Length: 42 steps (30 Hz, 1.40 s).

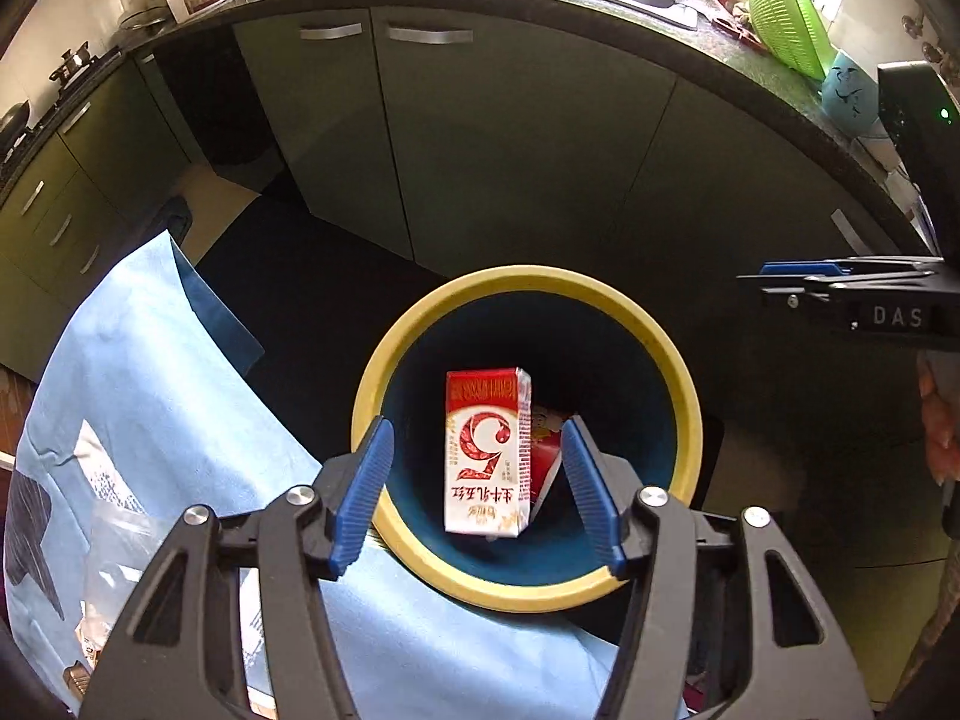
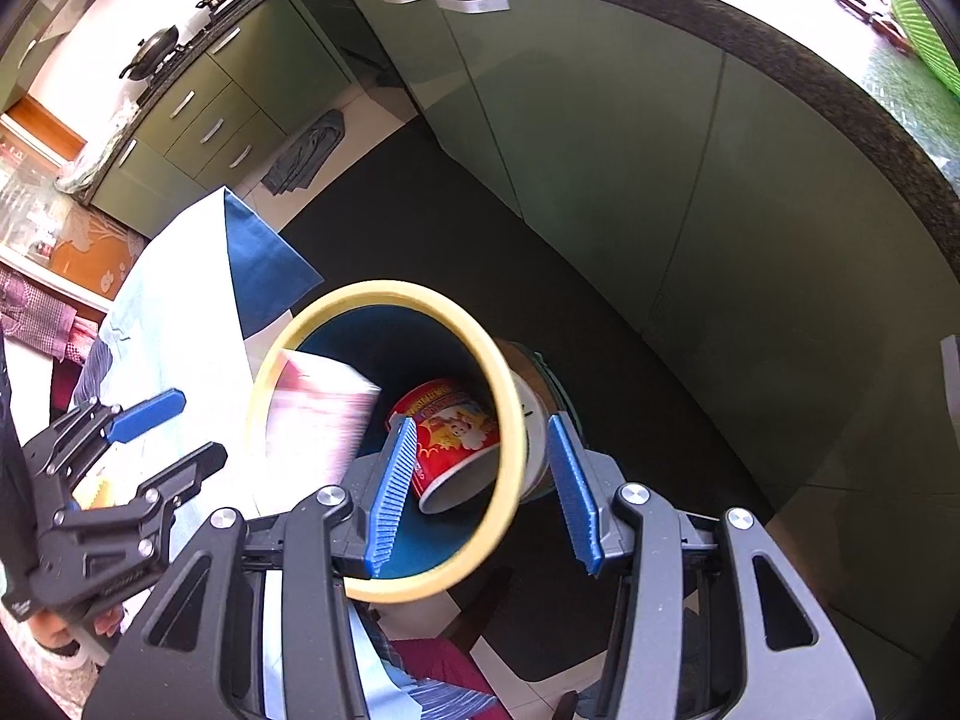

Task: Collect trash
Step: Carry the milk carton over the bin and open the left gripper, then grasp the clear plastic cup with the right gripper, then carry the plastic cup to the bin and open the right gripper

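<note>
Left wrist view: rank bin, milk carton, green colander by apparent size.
1. Bin, its yellow rim spanning the widest area.
2. Milk carton, inside the bin's mouth, between the open left claw pads.
3. Green colander, though it sits far off on the counter at the fisheye edge, so this ranking is unsure.

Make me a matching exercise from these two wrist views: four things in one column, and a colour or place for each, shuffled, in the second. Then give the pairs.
1. milk carton
2. trash bin
3. noodle cup
4. colander

A. green, on the counter
B. lying on its side at the bin's bottom
C. yellow rim, blue inside
D. red and white, between the open left gripper's pads, over the bin

Pairs: 1-D, 2-C, 3-B, 4-A
</note>
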{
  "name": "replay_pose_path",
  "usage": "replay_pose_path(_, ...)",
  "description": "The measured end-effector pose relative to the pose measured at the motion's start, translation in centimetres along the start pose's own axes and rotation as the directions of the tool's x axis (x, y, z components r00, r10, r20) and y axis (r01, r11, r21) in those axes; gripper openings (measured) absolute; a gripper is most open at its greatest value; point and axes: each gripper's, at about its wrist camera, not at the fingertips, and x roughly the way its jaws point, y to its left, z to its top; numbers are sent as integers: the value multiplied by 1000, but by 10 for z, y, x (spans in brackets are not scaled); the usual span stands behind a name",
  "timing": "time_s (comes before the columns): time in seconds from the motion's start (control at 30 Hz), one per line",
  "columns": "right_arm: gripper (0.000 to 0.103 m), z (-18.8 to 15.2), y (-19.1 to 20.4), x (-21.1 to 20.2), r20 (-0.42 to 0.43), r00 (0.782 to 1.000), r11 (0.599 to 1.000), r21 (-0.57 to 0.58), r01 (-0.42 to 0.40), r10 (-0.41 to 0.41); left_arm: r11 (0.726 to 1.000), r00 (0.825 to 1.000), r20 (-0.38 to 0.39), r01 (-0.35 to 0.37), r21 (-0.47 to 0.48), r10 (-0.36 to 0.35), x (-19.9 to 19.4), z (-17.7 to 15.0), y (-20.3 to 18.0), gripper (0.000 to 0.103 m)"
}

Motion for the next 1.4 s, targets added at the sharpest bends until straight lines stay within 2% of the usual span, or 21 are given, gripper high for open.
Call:
replay_pose_path(0.07,48,0,2,-1,5,1000,1000,-3,0,0,1000,1000,6,10,-9,-10,-3,4,5,59)
replay_pose_path(0.2,48,-2,22,3,0,1000,999,-41,-17,17,999,999,51,18,-29,-17,-42,-7,20,59)
replay_pose_path(0.3,48,-6,58,11,-18,999,992,-117,-47,45,998,997,82,18,-54,-14,-81,-27,38,59)
replay_pose_path(0.4,48,-14,106,17,-37,996,968,-234,-91,85,996,993,118,2,-92,9,-120,-55,64,62)
replay_pose_path(0.57,48,-32,200,32,-98,985,883,-438,-171,143,977,973,191,-92,-193,129,-182,-115,114,63)
replay_pose_path(0.63,48,-37,238,38,-113,980,831,-521,-197,162,964,965,195,-127,-234,175,-200,-139,135,64)
replay_pose_path(0.7,56,-39,270,45,-116,980,794,-576,-197,159,946,955,188,-175,-272,230,-212,-158,153,65)
replay_pose_path(0.77,58,-44,297,48,-124,978,753,-625,-207,166,934,952,176,-188,-304,249,-219,-176,169,65)
replay_pose_path(0.9,54,-69,339,48,-26,996,702,-708,-82,90,919,954,169,-177,-352,249,-228,-206,190,65)
replay_pose_path(0.97,48,-83,354,50,5,998,695,-718,-45,69,916,954,171,-172,-362,247,-229,-216,196,65)
replay_pose_path(1.17,48,-98,378,60,92,996,683,-728,63,7,919,956,179,-157,-363,234,-230,-228,198,65)
replay_pose_path(1.23,48,-103,380,63,130,991,673,-731,112,-24,919,956,182,-152,-364,230,-229,-229,196,65)
replay_pose_path(1.37,46,-114,389,84,230,968,637,-732,240,-100,921,957,181,-148,-361,225,-229,-231,195,65)
replay_pose_path(1.4,35,-116,390,88,258,959,627,-730,271,-115,921,958,180,-148,-361,224,-228,-233,194,65)
